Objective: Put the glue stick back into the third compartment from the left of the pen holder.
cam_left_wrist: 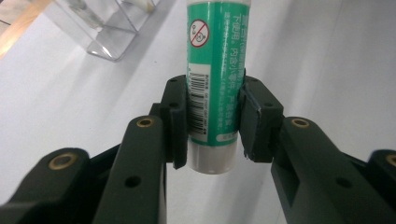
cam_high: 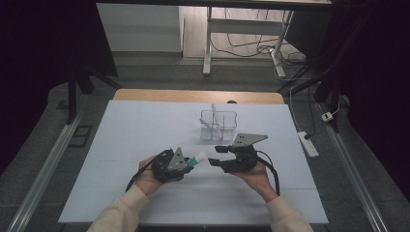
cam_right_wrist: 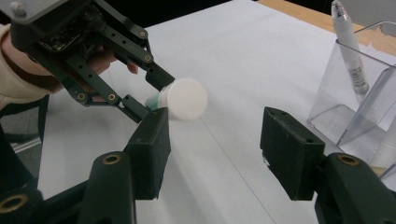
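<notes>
A green glue stick [cam_left_wrist: 215,70] with white ends is clamped between the pads of my left gripper [cam_high: 192,163]. In the high view the glue stick [cam_high: 197,159] points right, just above the white table [cam_high: 145,130]. My right gripper [cam_high: 216,155] faces it from the right, jaws open and empty, a short gap from the stick's white cap [cam_right_wrist: 186,99]. From the right gripper view the left gripper [cam_right_wrist: 148,95] holds the stick end-on between my open right gripper [cam_right_wrist: 215,149] jaws' line of sight. A clear plastic organiser [cam_high: 218,124] stands behind both grippers.
The organiser [cam_right_wrist: 359,93] has compartments; a white pen [cam_right_wrist: 349,44] leans upright in one. The wooden table edge [cam_high: 198,95] runs along the back. A power strip [cam_high: 308,144] lies on the floor at right, and desk legs [cam_high: 208,43] stand beyond.
</notes>
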A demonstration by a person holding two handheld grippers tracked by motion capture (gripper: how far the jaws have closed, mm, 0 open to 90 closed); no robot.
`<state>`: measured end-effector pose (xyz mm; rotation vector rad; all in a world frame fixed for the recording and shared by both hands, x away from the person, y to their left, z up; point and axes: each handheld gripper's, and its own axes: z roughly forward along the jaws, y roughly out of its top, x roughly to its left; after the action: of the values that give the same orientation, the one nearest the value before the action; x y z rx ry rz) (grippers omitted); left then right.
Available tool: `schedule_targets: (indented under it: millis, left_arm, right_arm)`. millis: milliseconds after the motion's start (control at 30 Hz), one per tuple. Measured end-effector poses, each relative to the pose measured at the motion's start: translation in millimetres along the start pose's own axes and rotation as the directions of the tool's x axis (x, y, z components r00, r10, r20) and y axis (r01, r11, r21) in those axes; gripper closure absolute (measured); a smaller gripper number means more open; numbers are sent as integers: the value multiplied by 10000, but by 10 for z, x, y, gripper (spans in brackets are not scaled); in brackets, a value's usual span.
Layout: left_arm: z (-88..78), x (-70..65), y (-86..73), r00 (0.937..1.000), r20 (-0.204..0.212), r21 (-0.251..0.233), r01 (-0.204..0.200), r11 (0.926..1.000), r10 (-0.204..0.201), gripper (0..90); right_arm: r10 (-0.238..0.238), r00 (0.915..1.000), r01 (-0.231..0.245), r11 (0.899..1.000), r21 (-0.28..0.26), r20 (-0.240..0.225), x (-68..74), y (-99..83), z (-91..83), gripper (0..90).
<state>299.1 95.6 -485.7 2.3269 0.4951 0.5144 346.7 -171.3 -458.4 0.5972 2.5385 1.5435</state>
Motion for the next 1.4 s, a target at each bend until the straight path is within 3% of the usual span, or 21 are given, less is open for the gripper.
schedule_targets:
  millis: [333, 567, 900, 1133, 1400]
  left_arm:
    - [-42, 51, -23, 9972, 70, -726, 746, 9946, -743, 653]
    - [-30, 40, -10, 9954, 211, -977, 950, 9907, -934, 652]
    - [1, 10, 14, 9934, 397, -1250, 1117, 9858, -1075, 652]
    - [42, -18, 26, 9930, 495, -1262, 1127, 9856, -1073, 652]
    - [85, -62, 49, 9938, 568, -1302, 1026, 9862, -959, 650]
  right_arm:
    - [289, 9996, -289, 9995, -100, 60, 8, -22, 52, 343]
    - [541, 9985, -543, 9982, -238, -72, 24, -34, 99, 317]
    - [526, 9984, -537, 9971, -541, -230, 84, -34, 184, 320]
    - [543, 9979, -572, 9944, -893, -339, 122, -28, 222, 387]
    - [619, 9970, -668, 9911, -1149, -458, 140, -31, 248, 563]
